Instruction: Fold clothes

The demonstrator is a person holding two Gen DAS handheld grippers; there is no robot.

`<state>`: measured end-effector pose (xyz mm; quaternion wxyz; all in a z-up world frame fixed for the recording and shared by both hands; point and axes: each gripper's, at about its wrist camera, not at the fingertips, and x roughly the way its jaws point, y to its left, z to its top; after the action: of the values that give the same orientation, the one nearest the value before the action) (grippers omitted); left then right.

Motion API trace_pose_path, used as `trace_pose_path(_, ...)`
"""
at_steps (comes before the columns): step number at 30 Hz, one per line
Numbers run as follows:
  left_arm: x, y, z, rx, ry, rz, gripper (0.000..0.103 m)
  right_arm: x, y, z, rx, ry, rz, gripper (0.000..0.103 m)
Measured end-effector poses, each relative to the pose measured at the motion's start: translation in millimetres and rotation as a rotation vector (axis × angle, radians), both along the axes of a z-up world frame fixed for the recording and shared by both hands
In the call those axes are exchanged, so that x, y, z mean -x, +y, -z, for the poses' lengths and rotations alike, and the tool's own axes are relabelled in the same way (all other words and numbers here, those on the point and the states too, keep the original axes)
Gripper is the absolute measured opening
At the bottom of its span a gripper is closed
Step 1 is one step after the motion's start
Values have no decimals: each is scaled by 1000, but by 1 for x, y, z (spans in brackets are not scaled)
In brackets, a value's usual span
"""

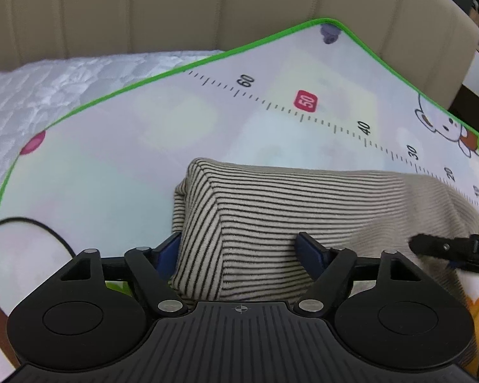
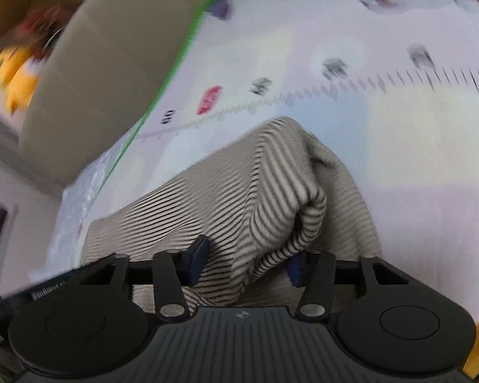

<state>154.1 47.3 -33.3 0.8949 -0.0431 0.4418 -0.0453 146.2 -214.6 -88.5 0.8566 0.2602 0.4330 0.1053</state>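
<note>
A beige garment with thin black stripes (image 1: 271, 210) lies folded in a thick bundle on a pastel play mat (image 1: 111, 159). My left gripper (image 1: 239, 249) is open, its blue-padded fingers (image 1: 309, 252) straddling the near end of the bundle. The garment also shows in the right wrist view (image 2: 239, 191), which is blurred. My right gripper (image 2: 246, 261) is open, with a bunched fold of the garment between its fingers (image 2: 198, 255). The right gripper's black tip (image 1: 444, 247) shows at the right edge of the left wrist view, beside the garment.
The mat has a green border (image 1: 207, 59) and a printed ruler (image 1: 306, 100). It lies on a white quilted mattress (image 1: 48, 83) against a beige padded headboard (image 1: 207, 6). A black cable (image 1: 32, 223) crosses the mat's left. Yellow toys (image 2: 16, 73) sit beyond the headboard.
</note>
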Motion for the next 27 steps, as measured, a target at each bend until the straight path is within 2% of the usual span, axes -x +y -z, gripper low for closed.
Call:
trace_pose_path(1,1,-2,0,-8,1,9,72,0,3,-2,16,-9,-19,37)
trace_pose_path(2,2,-3,0,-17,4,19,66,0,6,-4,32,-17,-38,27)
trace_pose_path(4,4,-7,0,-47,5,32,57,-3,8,-5,35,-12,-45,19)
trace_pose_path(8,10,-2,-8,-50,1,18,34,-4,2,-11,-13,0,-29,16)
trace_pose_path(10,15,2,-16,-16,10,2,30,1,3,-21,-19,-22,-45,15)
trace_pose_path(17,52,10,-48,93,60,46,27,32,-2,-61,-84,-82,-116,15)
trace_pose_path(20,66,18,-50,101,97,69,27,51,-8,-66,-116,-65,-148,15)
trace_pose_path(22,68,19,-43,96,143,75,28,62,-7,-56,-102,-17,-162,15)
trace_pose_path(24,70,18,-34,85,195,92,29,71,-1,-40,-43,40,-182,15)
trace_pose_path(27,75,15,-27,64,245,117,31,80,8,-12,26,161,-204,15)
